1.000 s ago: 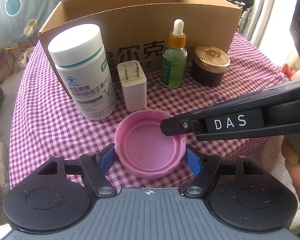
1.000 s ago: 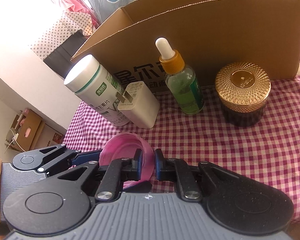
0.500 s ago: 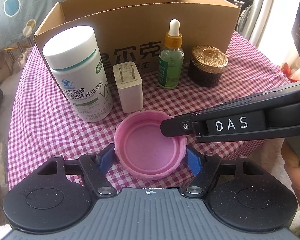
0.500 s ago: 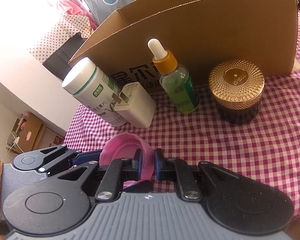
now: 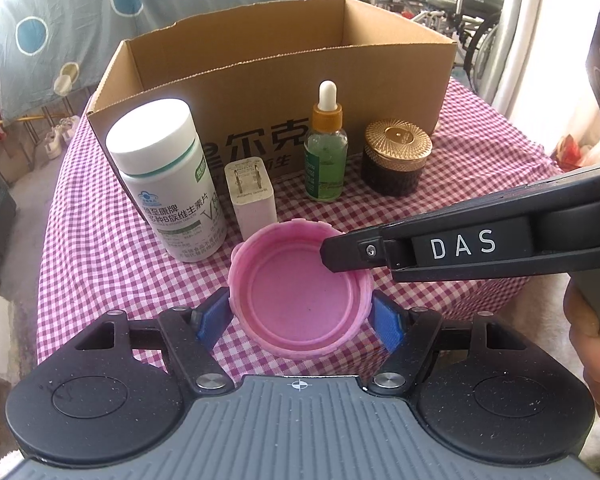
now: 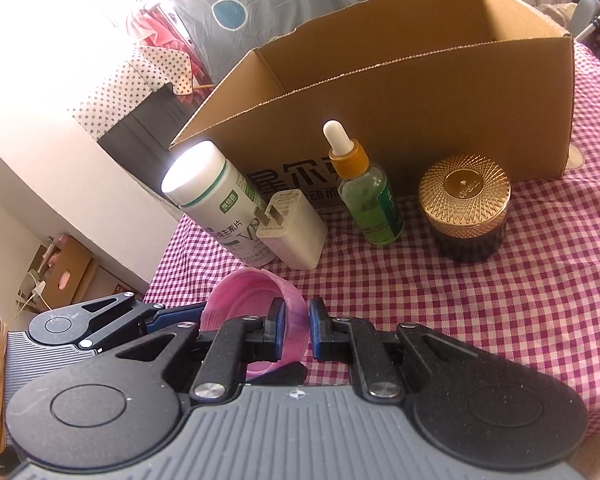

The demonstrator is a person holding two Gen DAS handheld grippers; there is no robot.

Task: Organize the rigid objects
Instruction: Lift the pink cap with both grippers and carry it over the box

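The pink lid [image 5: 300, 296] is held open side up, clamped across its width by the blue pads of the left gripper [image 5: 300, 314]. Its right rim is pinched by the right gripper [image 6: 309, 330], whose jaws are closed on the lid wall. The lid is positioned in front of the cardboard box [image 5: 380, 80]. Between lid and box, a white bottle [image 5: 168, 180], charger [image 5: 252, 196], dropper bottle [image 5: 326, 148] and gold-lidded jar [image 5: 396, 156] stand on the table [image 5: 100, 248].
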